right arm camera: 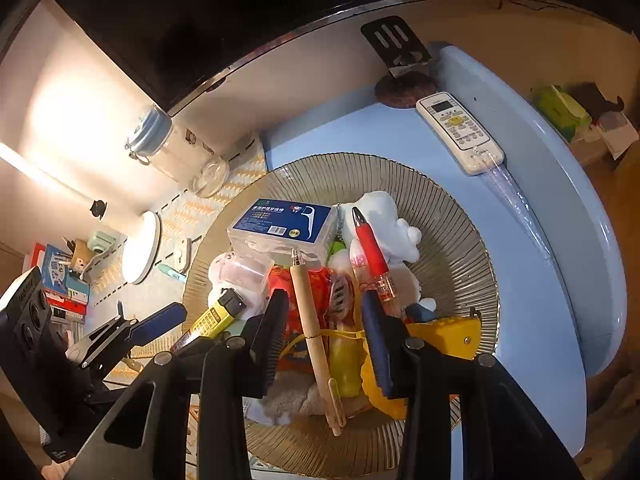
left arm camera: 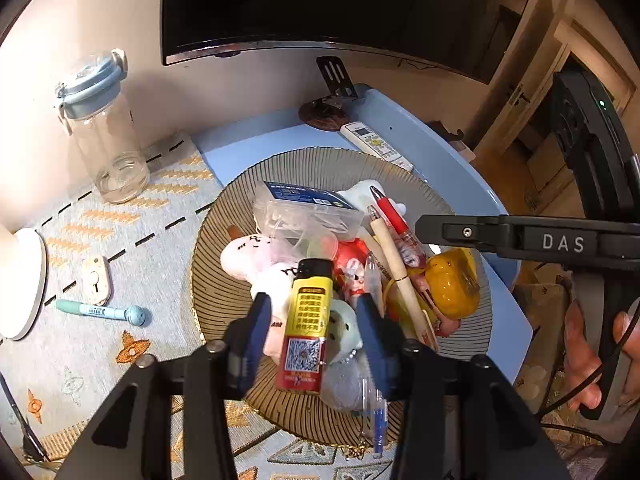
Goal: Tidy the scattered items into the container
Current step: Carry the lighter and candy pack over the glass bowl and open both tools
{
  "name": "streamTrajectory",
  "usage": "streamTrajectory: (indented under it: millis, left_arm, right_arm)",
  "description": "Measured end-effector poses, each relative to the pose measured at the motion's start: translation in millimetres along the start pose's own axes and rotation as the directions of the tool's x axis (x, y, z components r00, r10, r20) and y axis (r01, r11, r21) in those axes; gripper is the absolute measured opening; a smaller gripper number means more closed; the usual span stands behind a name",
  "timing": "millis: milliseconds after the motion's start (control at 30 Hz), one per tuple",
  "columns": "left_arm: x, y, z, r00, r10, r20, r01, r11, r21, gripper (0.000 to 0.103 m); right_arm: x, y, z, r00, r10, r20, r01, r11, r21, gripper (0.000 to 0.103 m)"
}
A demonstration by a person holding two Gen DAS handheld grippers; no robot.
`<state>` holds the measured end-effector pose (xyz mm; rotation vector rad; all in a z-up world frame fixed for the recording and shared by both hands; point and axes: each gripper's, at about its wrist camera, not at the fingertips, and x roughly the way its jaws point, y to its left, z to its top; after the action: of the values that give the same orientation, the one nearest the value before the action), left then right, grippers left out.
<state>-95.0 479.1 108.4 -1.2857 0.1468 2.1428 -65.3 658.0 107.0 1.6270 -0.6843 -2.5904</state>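
A ribbed glass plate (left arm camera: 224,240) (right arm camera: 452,208) holds a pile: plush toys, a clear floss box (left arm camera: 304,208) (right arm camera: 280,222), a red pen (left arm camera: 394,216) (right arm camera: 370,250), a beige pen (left arm camera: 394,268) (right arm camera: 310,320) and a yellow item (left arm camera: 452,280). My left gripper (left arm camera: 314,312) is open above the pile, its fingers on either side of a yellow lighter (left arm camera: 310,312) that lies on the plush toys. My right gripper (right arm camera: 326,332) is open and empty above the beige pen. A teal pen (left arm camera: 104,313) and a small beige case (left arm camera: 96,280) lie on the cloth left of the plate.
A clear bottle with a blue lid (left arm camera: 106,128) stands at the back left. A white remote (left arm camera: 376,146) (right arm camera: 460,132) lies on the blue tray behind the plate. A white lamp base (left arm camera: 24,280) sits at the far left. A monitor hangs behind.
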Motion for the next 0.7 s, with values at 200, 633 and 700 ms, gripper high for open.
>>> streamTrajectory:
  millis: [200,633,700]
  left_arm:
    - [-12,11,-11,1.000,0.013,-0.001,-0.013,1.000,-0.018,0.053]
    - [-68,122,-80,0.988,0.151,-0.026,-0.153,0.963,-0.224,0.060]
    - [-79,151,-99,0.982,0.186,-0.038,-0.190,0.942,-0.278,0.060]
  right_arm:
    - [-2,10,-4,1.000,0.006,0.001,-0.006,1.000,0.015,0.039]
    - [26,118,-30,0.997,0.045,-0.060,-0.053,0.989,-0.136,0.045]
    - [32,141,-37,0.996,0.049,-0.071,-0.061,0.982,-0.177,0.047]
